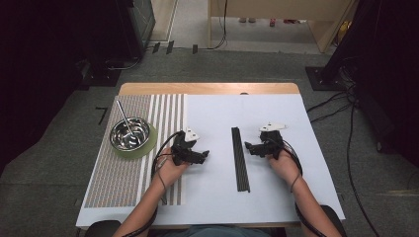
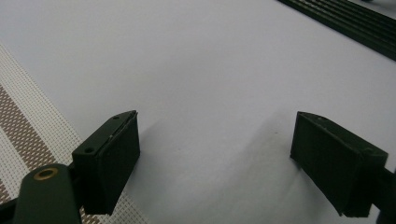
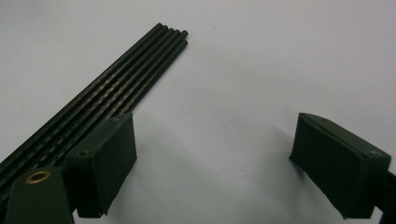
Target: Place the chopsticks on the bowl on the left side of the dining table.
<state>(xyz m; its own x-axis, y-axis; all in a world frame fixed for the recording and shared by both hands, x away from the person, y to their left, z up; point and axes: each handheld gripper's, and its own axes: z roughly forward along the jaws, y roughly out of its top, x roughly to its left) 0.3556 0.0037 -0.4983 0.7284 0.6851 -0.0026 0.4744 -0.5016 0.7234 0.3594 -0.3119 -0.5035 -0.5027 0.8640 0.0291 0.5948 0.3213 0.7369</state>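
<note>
The bundle of black rods (image 1: 240,159) lies flat on the white worktop (image 1: 217,197), just right of the middle of the high view. It is a handful of thin, dark, straight rods laid side by side and touching, and my right gripper view brings out fine ribbing along them (image 3: 116,88). In the high view the bundle's long axis runs nearly straight up and down the frame, one end toward the far edge of the worktop and the other toward me.

My right gripper (image 1: 261,146) sits just right of the bundle, near its upper half. Its fingers (image 3: 105,163) are spread wide with bare worktop between them, and the rods pass beside the left one, slanting up toward the top middle of that view, where their rounded tips show.

My left gripper (image 1: 193,153) hovers left of the bundle, well apart from it, its fingers (image 2: 109,161) likewise spread and holding nothing. Its view catches the rods in the upper right corner (image 2: 345,18) and the woven striped mat (image 2: 28,126) at lower left. The high view adds the steel bowl (image 1: 130,134) on that mat, at middle left.
</note>
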